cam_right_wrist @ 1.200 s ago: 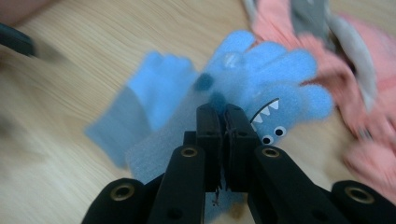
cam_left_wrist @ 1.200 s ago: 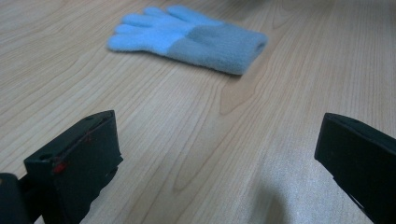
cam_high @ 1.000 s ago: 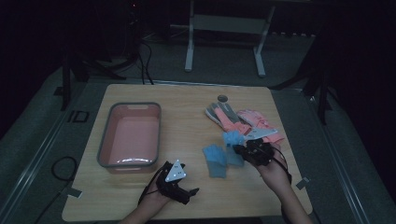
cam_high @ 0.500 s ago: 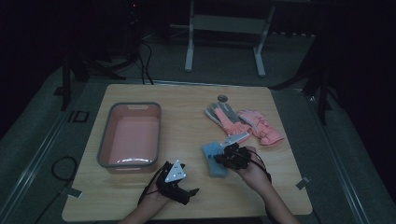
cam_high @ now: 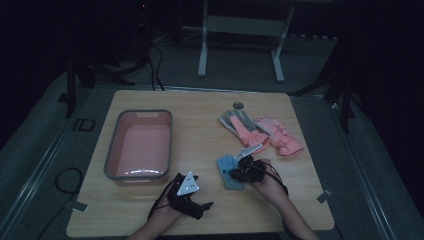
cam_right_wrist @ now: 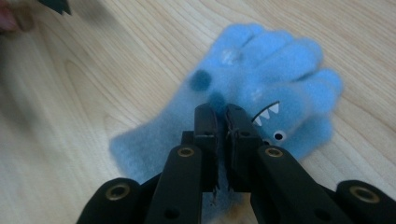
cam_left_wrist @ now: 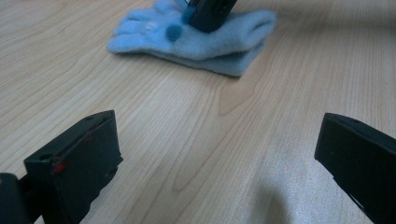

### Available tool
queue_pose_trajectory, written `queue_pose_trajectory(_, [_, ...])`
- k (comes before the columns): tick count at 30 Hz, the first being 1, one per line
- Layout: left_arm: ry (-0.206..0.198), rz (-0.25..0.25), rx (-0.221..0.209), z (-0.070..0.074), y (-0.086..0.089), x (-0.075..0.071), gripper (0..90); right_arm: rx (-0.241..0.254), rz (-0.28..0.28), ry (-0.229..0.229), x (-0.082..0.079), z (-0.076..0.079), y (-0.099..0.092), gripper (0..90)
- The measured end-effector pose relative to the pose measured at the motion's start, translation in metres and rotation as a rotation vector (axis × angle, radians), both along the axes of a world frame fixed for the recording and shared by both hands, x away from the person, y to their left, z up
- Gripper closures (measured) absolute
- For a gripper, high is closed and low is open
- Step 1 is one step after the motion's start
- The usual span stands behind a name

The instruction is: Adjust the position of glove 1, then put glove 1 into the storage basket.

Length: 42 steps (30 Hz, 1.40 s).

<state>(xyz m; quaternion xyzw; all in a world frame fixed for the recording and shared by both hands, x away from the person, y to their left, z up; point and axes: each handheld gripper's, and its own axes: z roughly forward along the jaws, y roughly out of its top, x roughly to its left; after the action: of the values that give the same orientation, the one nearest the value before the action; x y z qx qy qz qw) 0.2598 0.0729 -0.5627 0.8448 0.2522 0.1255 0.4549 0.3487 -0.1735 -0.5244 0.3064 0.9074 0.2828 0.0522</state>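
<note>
Right now the right claw [cam_right_wrist: 218, 122] sits nearly clenched, tips pressed onto the blue glove [cam_right_wrist: 261, 88] lying flat on the worktop [cam_high: 200, 145]; can't tell if fabric is pinched. Left claw [cam_left_wrist: 219, 154] rests released, empty, nearby. Since a second ago, right claw came down and leftward, its jaws just opening slightly.

High view dim and grainy, room black beyond the table [cam_high: 200, 105], both gripper views brighter (soft overhead light), faint shadow at 6 o'clock in the left one, near jaws softly blurred, no glare
</note>
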Motion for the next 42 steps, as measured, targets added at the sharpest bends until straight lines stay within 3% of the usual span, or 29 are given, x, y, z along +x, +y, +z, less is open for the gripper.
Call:
queue_pose_trajectory(4, [-0.003, 0.005, 0.011, 0.0, -0.001, -0.001, 0.3, 0.001, 0.001, 0.0, -0.001, -0.002, 0.0, 80.7])
queue_pose_trajectory(7, [-0.008, 0.013, 0.001, 0.0, 0.0, -0.001, 0.3, 0.003, -0.006, -0.016, -0.003, 0.003, 0.0, 70.2])
queue_pose_trajectory(10, [-0.02, 0.061, -0.001, 0.0, -0.001, -0.001, 0.3, 0.027, -0.013, -0.043, -0.007, 0.012, -0.005, 58.4])
queue_pose_trajectory(12, [-0.022, 0.048, -0.005, 0.0, -0.001, 0.0, 0.3, 0.049, -0.022, -0.066, -0.008, 0.018, -0.01, 49.8])
queue_pose_trajectory(14, [-0.044, 0.034, 0.01, 0.0, -0.003, 0.0, 0.3, 0.095, -0.029, -0.056, -0.008, 0.022, -0.016, 37.2])
queue_pose_trajectory(18, [-0.089, 0.02, 0.045, 0.002, -0.005, 0.0, 0.4, 0.166, -0.021, -0.005, -0.007, 0.025, -0.028, 25.7])
queue_pose_trajectory(19, [-0.089, 0.02, 0.045, 0.002, -0.005, 0.0, 0.4, 0.166, -0.021, -0.005, -0.007, 0.025, -0.028, 25.7])
queue_pose_trajectory(21, [-0.079, 0.027, 0.054, 0.003, -0.006, 0.001, 0.4, 0.176, -0.008, -0.014, -0.007, 0.025, -0.033, 17.6])
queue_pose_trajectory(23, [0.006, 0.005, 0.057, 0.008, -0.008, 0.003, 0.4, 0.198, -0.01, -0.028, -0.007, 0.026, -0.038, 17.9])
queue_pose_trajectory(25, [0.018, -0.005, 0.047, 0.009, -0.009, 0.003, 0.3, 0.223, -0.007, -0.045, -0.007, 0.028, -0.041, 17.6])
queue_pose_trajectory(27, [0.047, -0.066, 0.049, 0.015, -0.015, 0.007, 0.3, 0.25, -0.007, -0.098, -0.006, 0.035, -0.048, 14.1])
queue_pose_trajectory(29, [0.033, -0.103, 0.028, 0.018, -0.018, 0.008, 0.3, 0.264, -0.008, -0.106, -0.005, 0.038, -0.051, 14.1])
queue_pose_trajectory(31, [0.018, -0.145, 0.012, 0.022, -0.021, 0.01, 0.4, 0.29, -0.017, -0.083, -0.003, 0.04, -0.054, 14.1])
queue_pose_trajectory(34, [-0.038, -0.187, 0.052, 0.026, -0.029, 0.011, 0.4, 0.317, -0.038, -0.049, 0.001, 0.041, -0.058, 14.0])
queue_pose_trajectory(35, [-0.06, -0.196, 0.061, 0.027, -0.031, 0.012, 4.6, 0.323, -0.048, -0.049, 0.002, 0.041, -0.059, 13.9])
queue_pose_trajectory(36, [-0.07, -0.208, 0.061, 0.028, -0.033, 0.013, 10.0, 0.328, -0.059, -0.047, 0.003, 0.041, -0.059, 13.6])
queue_pose_trajectory(39, [-0.078, -0.238, 0.076, 0.031, -0.04, 0.018, 12.1, 0.374, -0.05, -0.019, 0.005, 0.04, -0.06, 12.7])
queue_pose_trajectory(42, [-0.099, -0.27, 0.101, 0.033, -0.047, 0.023, 15.3, 0.345, -0.051, -0.02, 0.009, 0.035, -0.056, 18.1])
